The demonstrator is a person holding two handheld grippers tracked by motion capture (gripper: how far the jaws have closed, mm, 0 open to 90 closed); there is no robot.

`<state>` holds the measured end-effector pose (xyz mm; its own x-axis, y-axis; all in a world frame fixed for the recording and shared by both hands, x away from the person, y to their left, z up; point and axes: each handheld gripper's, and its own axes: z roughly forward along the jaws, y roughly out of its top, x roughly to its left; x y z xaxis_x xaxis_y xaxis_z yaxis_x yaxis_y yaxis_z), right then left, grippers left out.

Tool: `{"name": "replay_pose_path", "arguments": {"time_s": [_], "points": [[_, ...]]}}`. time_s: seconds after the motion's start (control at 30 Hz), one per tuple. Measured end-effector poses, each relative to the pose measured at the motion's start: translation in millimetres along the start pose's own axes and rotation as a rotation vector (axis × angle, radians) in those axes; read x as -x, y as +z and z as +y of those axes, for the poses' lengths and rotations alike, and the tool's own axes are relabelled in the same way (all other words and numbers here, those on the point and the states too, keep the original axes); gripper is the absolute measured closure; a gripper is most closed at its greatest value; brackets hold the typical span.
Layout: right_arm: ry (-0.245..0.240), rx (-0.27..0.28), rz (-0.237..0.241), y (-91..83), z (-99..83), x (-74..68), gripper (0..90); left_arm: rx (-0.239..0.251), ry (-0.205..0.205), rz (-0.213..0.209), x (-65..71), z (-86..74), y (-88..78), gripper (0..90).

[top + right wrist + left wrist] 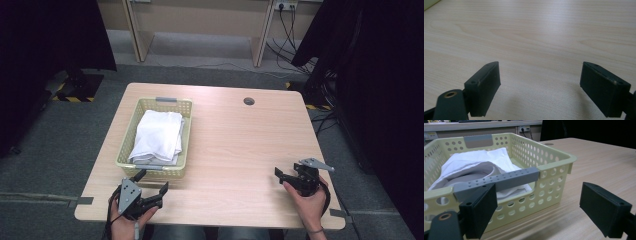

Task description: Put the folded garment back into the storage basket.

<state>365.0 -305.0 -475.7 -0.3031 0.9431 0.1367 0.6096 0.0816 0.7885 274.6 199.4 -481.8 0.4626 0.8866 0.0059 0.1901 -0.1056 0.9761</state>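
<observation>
At the near edge of the wooden table (235,150), toward its near left corner, the left gripper (152,181) is held in a hand with its jaws spread wide and nothing between them. One jaw tip lies just in front of the near wall of the basket (127,145); the other points out over bare wood to the side. In the left gripper view that basket wall stands close ahead, and one black jaw overlaps the end of the near grey handle (499,182); whether it touches the handle cannot be told.

Toward the near right corner, the right gripper (286,176) rests in the other hand, well apart from the basket. Its jaws also stand wide apart and hold nothing; the right gripper view looks between them onto plain pale wood grain.

The basket is a pale yellow-green plastic one, rectangular, with rows of round holes through its walls and a studded grey handle bar set into each short end. It sits on the left half of the table, its long sides running from the near edge toward the far edge. Inside lies a folded white cloth (157,135), loosely bunched, rising about to the rim, with a grey-shaded fold showing near the front.

Beyond the basket, close to the far edge, a small round cable hole (249,101) is set in the tabletop.
</observation>
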Motion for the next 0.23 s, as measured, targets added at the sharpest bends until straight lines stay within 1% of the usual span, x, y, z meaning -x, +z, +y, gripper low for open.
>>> {"name": "replay_pose_path", "arguments": {"time_s": [0.1,0.23], "points": [[-0.016,0.003,-0.001,-0.2,-0.1,-0.7,16.1,0.005,0.004,0.003,0.5,-0.2,-0.4,14.1],[-0.01,-0.005,0.013,0.1,0.1,-0.3,13.5,0.005,0.007,0.006,0.8,-0.2,-0.3,14.1]]}}
